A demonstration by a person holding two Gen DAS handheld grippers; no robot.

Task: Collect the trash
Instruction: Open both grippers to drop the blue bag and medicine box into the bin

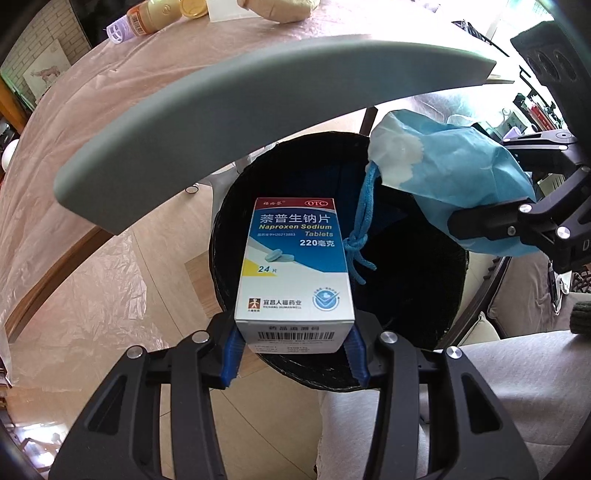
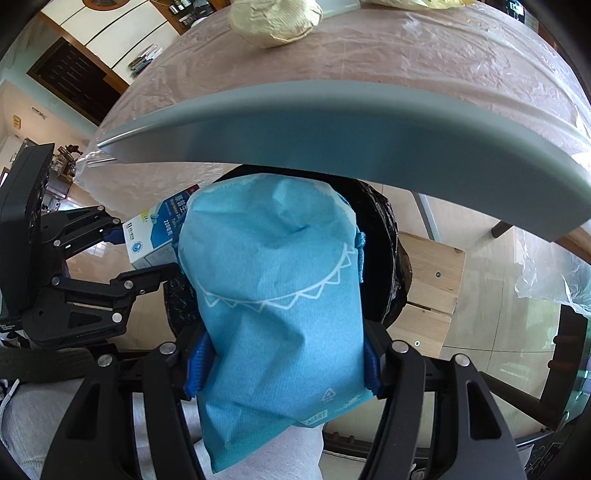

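My left gripper [image 1: 294, 350] is shut on a white and blue medicine box [image 1: 295, 266] and holds it over the open mouth of a black-lined trash bin [image 1: 424, 295]. My right gripper [image 2: 284, 369] is shut on a crumpled blue drawstring bag [image 2: 277, 288] and holds it over the same bin [image 2: 384, 258]. In the left wrist view the blue bag [image 1: 454, 177] hangs at the bin's right rim, its cord dangling inside. In the right wrist view the box [image 2: 155, 236] and left gripper [image 2: 110, 254] show at the left.
A grey panel [image 1: 221, 122] juts out above the bin, under the plastic-covered table [image 1: 92, 129]. A pill bottle [image 1: 147, 18] and a crumpled paper lump [image 2: 277, 18] lie on the table. A wooden stool [image 2: 432, 284] stands beside the bin.
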